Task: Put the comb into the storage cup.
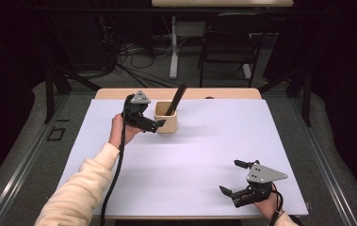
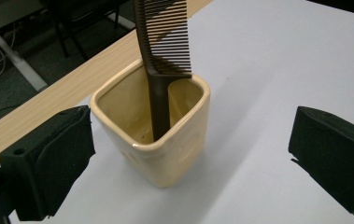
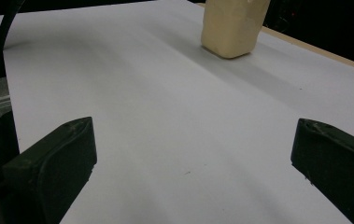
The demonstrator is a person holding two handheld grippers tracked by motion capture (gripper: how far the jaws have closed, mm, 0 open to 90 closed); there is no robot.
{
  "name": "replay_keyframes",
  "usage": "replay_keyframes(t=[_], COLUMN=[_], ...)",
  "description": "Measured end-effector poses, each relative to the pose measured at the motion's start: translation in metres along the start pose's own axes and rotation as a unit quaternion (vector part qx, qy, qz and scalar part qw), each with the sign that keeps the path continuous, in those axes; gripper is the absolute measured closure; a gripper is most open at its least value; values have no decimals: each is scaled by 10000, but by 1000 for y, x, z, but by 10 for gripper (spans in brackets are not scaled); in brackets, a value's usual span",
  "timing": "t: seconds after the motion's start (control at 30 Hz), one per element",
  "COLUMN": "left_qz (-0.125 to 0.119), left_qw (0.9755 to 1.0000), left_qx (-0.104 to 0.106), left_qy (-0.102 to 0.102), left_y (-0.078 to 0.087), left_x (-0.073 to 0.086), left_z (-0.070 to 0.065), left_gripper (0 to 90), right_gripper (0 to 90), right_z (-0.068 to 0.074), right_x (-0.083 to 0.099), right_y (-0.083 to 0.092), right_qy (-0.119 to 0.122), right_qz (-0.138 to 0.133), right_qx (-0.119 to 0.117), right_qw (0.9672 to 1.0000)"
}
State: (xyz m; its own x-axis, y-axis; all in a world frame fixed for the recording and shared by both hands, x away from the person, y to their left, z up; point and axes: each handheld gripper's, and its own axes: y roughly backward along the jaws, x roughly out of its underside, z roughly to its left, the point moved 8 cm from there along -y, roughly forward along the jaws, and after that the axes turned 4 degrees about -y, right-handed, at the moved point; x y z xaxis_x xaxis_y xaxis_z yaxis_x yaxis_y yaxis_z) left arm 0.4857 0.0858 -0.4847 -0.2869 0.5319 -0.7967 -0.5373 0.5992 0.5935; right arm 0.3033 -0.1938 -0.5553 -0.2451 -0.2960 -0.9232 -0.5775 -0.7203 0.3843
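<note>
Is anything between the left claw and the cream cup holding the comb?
Nothing visible. The left claw stands open just short of the cream square ceramic cup, bare white table cover around it. The dark plastic comb stands inside.

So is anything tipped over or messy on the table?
No, nothing stands out. The cream cup stands upright on the white table, and the dark comb just leans inside it, handle down. No spills or cracks show.

Comb [image 1: 176, 100] in cup [image 1: 166, 121], left tongs [image 1: 159, 124] beside
</note>
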Motion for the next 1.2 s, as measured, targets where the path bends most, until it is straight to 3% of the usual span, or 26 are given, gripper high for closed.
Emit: replay_keyframes(t=[0.37,0.73,1.2], left_qz=[185,176,176], left_qw=[9997,9994,9992], left_qx=[-88,-142,-192], left_qy=[109,250,314], left_y=[10,17,35], left_x=[21,36,57], left_z=[-2,-3,-19], left_gripper=[2,1,0], right_gripper=[0,0,0], right_z=[0,0,0], right_x=[0,1,1], right_y=[0,-1,-1], right_qy=[-6,-32,-31], right_qz=[19,71,49], right_qx=[-1,5,20], right_qw=[10000,10000,10000])
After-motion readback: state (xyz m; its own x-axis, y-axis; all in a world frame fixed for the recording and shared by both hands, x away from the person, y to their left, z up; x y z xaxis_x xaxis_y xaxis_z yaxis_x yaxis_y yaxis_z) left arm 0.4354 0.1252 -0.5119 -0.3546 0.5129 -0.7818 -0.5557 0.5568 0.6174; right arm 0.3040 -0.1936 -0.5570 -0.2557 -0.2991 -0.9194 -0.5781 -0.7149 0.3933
